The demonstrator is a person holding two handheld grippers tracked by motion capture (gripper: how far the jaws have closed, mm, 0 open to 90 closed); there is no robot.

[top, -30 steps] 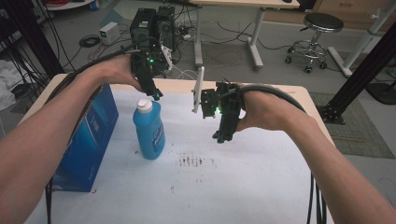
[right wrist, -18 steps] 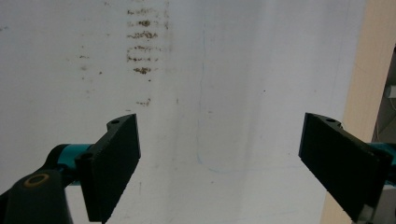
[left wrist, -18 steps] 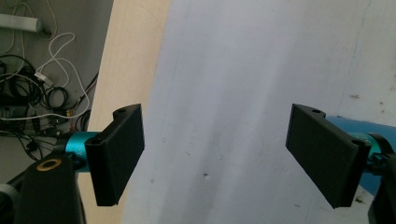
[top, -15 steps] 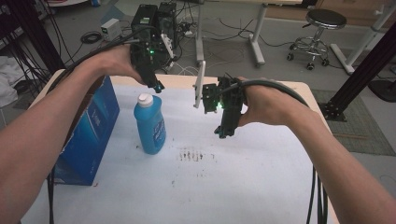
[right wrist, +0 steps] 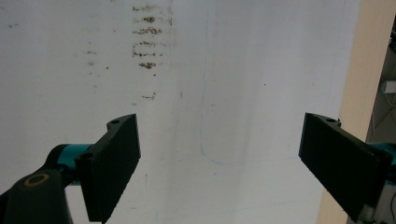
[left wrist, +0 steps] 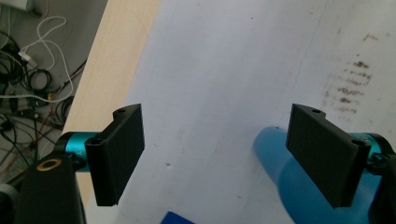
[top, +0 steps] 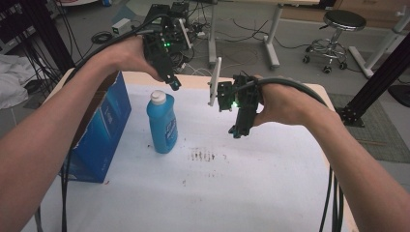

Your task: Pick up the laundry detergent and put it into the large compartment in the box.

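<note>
High view looks forward and down on the bench [top: 270,193]. Both gripper views look steeply down from close, sharing its brown stain [left wrist: 348,88].

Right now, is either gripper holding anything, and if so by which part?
Nothing is held. The left gripper and the right gripper both have jaws spread wide with only table between them. The blue bottle stands untouched beside the blue box.

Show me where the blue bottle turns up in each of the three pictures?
High view: the bottle stands upright left of centre, beside the blue box.
Left gripper view: its blue body lies at bottom right, partly behind the right jaw.
Right gripper view: I can't find it.
Shared landmark: the brown stain on the white sheet.
</note>
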